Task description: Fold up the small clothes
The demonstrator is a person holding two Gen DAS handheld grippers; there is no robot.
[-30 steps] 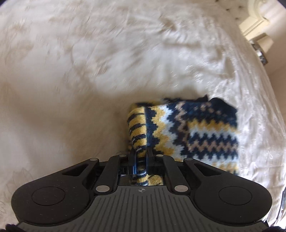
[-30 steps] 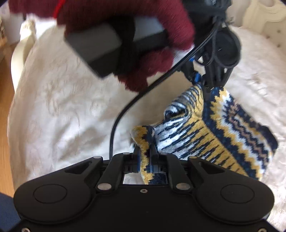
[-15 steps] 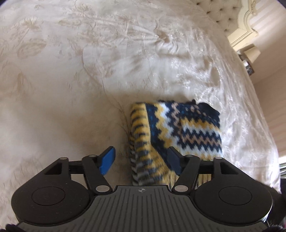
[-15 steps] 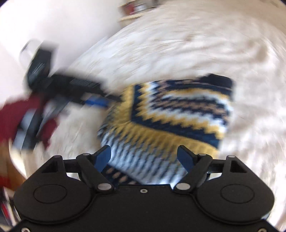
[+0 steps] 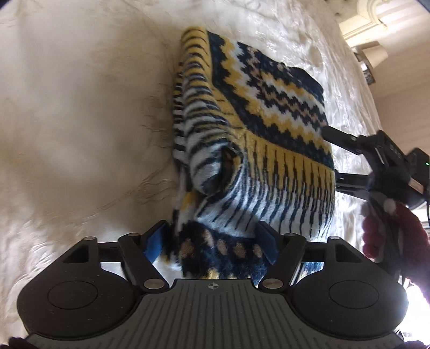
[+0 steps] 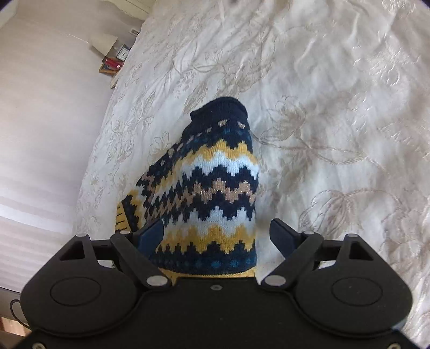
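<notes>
A small knitted sweater [image 5: 258, 128] with navy, yellow, white and tan zigzags lies folded on the cream bedspread [image 5: 80, 120]. My left gripper [image 5: 212, 241] is open, its fingers apart on either side of the sweater's near edge. My right gripper [image 6: 217, 233] is open too, jaws spread around the sweater [image 6: 212, 193] from the other side. In the left wrist view the right gripper [image 5: 346, 155] shows at the sweater's right edge, held by a hand in a maroon glove [image 5: 389, 233].
The bedspread [image 6: 336, 120] with embroidered flowers fills both views. A nightstand with a lamp, clock and books [image 6: 113, 59] stands by the wall past the bed's far edge. A cream headboard [image 5: 376, 16] and another lamp show at the top right of the left wrist view.
Both grippers let go of the sweater and opened. The sweater now lies folded on the bed, and both grippers have moved in low against its edges.
</notes>
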